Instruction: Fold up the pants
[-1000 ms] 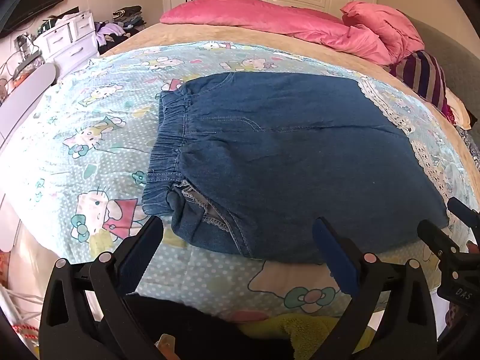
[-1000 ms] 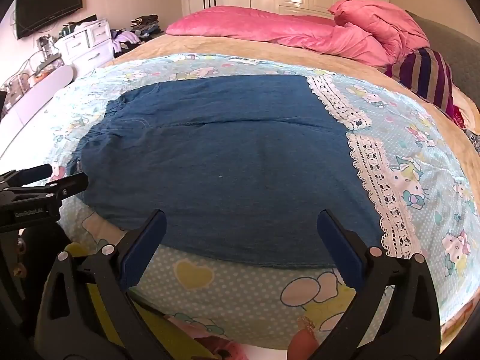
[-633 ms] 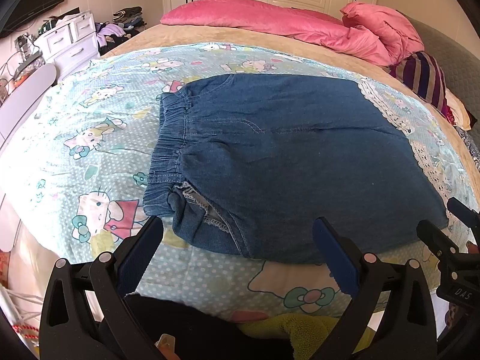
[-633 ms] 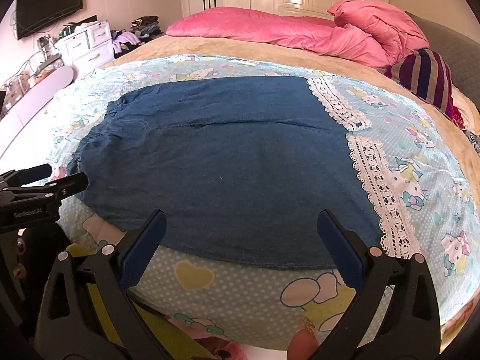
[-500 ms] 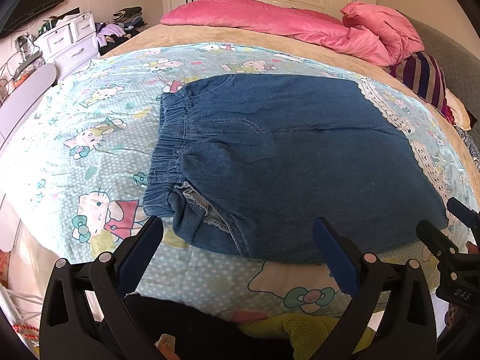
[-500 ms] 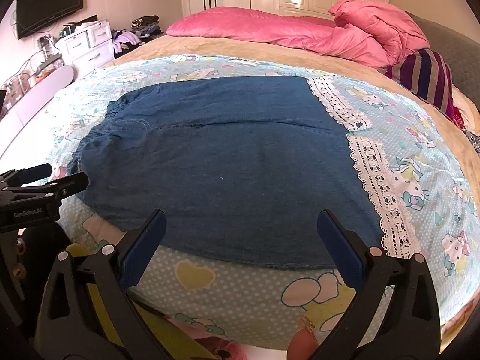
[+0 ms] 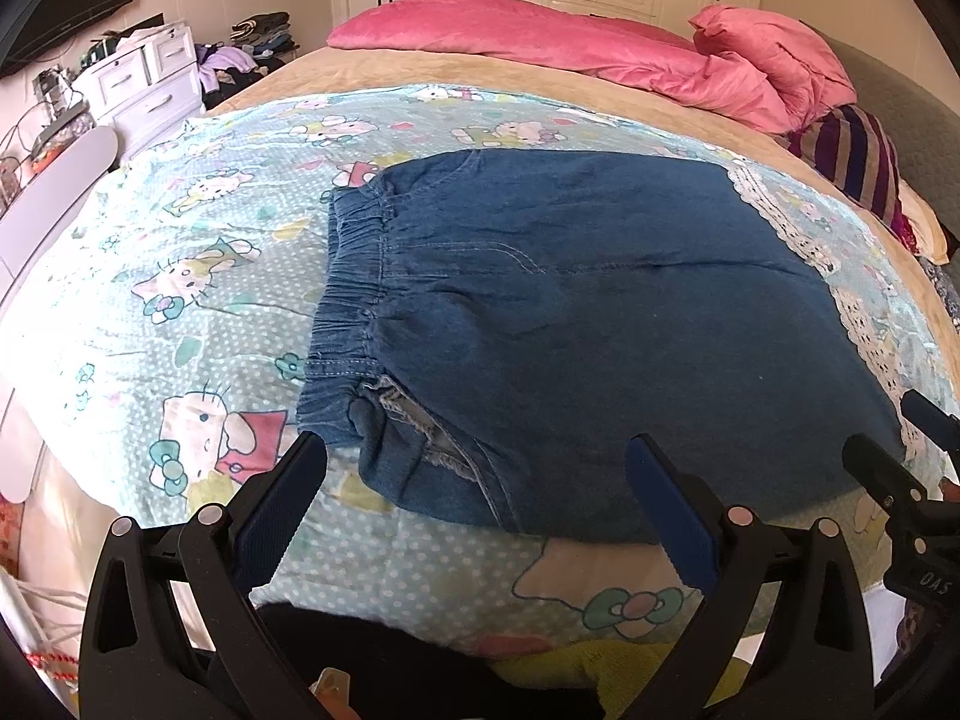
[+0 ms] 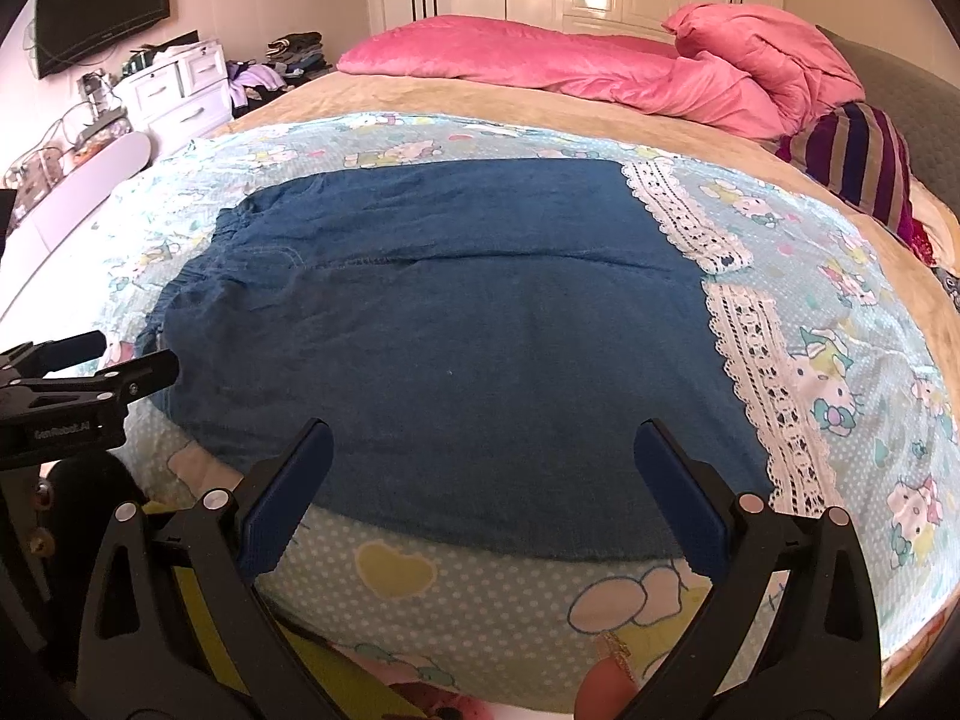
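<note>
Denim pants [image 7: 588,324] lie flat on the cartoon-print sheet [image 7: 180,276] — elastic waistband left, lace hems right. Left gripper [image 7: 477,501] and right gripper [image 8: 483,495] hover at the near edge — fingers apart, empty.

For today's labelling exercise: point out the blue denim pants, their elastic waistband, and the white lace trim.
blue denim pants [image 8: 480,348], right wrist view, middle of fabric
elastic waistband [image 7: 351,294], left wrist view, gathered band
white lace trim [image 8: 756,372], right wrist view, nearer strip

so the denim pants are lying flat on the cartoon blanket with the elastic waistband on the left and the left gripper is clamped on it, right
Not quite. In the left wrist view the left gripper is open and holds nothing, hovering short of the near edge. The rest stands: the denim pants lie flat on the cartoon blanket, elastic waistband on the left.
</note>
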The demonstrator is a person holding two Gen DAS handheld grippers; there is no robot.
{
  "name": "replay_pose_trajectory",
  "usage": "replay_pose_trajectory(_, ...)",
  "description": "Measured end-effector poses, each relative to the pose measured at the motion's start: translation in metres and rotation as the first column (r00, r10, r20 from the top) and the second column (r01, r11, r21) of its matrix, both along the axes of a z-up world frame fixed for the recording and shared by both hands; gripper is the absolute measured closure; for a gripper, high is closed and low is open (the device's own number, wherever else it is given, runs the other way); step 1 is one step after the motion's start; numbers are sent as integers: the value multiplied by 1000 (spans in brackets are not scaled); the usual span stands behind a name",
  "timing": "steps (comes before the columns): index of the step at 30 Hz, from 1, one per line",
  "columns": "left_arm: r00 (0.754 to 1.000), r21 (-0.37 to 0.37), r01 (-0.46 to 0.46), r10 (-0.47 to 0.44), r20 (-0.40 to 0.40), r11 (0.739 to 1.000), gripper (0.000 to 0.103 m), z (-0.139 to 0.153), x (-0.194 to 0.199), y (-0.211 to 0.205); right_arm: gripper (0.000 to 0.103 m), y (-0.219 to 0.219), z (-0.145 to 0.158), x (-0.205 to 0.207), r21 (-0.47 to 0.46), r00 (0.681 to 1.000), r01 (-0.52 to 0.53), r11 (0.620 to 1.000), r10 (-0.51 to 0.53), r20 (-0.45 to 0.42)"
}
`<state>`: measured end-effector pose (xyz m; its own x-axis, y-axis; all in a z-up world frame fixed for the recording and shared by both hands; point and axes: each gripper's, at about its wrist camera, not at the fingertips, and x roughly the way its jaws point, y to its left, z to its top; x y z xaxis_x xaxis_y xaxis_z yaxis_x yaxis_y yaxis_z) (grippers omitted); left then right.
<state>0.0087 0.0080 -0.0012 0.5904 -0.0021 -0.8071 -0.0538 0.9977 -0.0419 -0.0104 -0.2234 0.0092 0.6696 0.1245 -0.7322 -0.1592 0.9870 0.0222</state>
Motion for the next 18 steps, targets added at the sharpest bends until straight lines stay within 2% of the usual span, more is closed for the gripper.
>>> replay_pose_trajectory(5,1000,-12,-7,6,-10,1000,4,-3,12,6,8,8,6,16,-1,1000,-27,1000,27,6)
replay_pose_trajectory(6,999,-24,-10,9,-43,1000,4,-4,15,9,8,9,7,20,6,999,-31,999,31,5)
replay_pose_trajectory(9,998,-28,-37,35,-59,999,4,-4,28,20,8,14,12,39,22,998,-55,998,55,3)
replay_pose_trajectory(11,998,-15,-60,59,-38,998,4,0,38,30,8,19,14,50,21,997,-76,997,76,-5)
replay_pose_trajectory(12,996,-16,-70,69,-57,997,4,-1,43,34,8,22,15,57,26,996,-90,996,90,-3)
replay_pose_trajectory(16,993,-51,-114,112,-38,992,4,1,68,56,8,33,15,83,13,991,-131,991,131,-14)
replay_pose_trajectory(18,991,-33,-129,128,-45,991,4,-1,81,65,8,39,15,99,10,987,-157,988,157,-19)
